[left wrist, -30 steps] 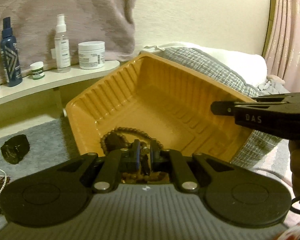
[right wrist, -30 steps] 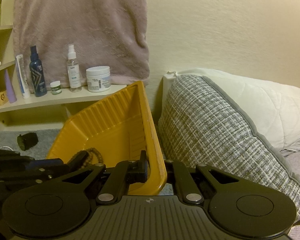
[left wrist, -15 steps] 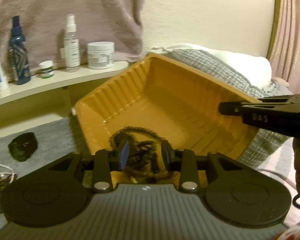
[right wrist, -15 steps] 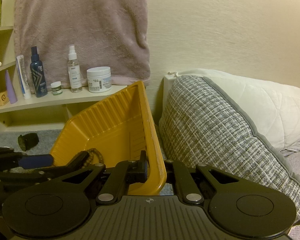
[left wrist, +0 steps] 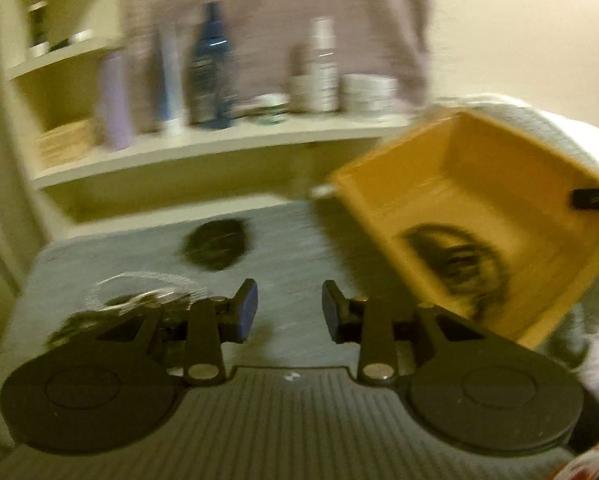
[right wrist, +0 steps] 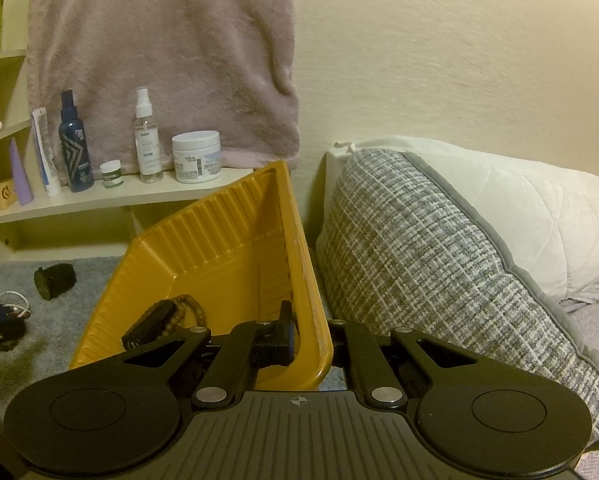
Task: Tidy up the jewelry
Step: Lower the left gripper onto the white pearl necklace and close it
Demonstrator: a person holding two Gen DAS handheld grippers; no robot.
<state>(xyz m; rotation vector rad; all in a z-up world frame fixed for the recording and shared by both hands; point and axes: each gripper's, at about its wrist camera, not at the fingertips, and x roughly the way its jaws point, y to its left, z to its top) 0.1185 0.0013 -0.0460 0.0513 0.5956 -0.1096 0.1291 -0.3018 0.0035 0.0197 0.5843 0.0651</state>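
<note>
Left wrist view: my left gripper, now open, has released the bead bracelet into the yellow tray, which my right gripper clamps; next piece.

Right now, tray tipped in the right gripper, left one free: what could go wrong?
1. The right gripper pinches only the thin rim of the yellow tray, which is tilted; it may slip or tip further.
2. The beaded bracelet lies at the tray's low end and could spill.
3. The left gripper, jaws open, is motion-blurred near the pearl necklace; it could snag it.
</note>
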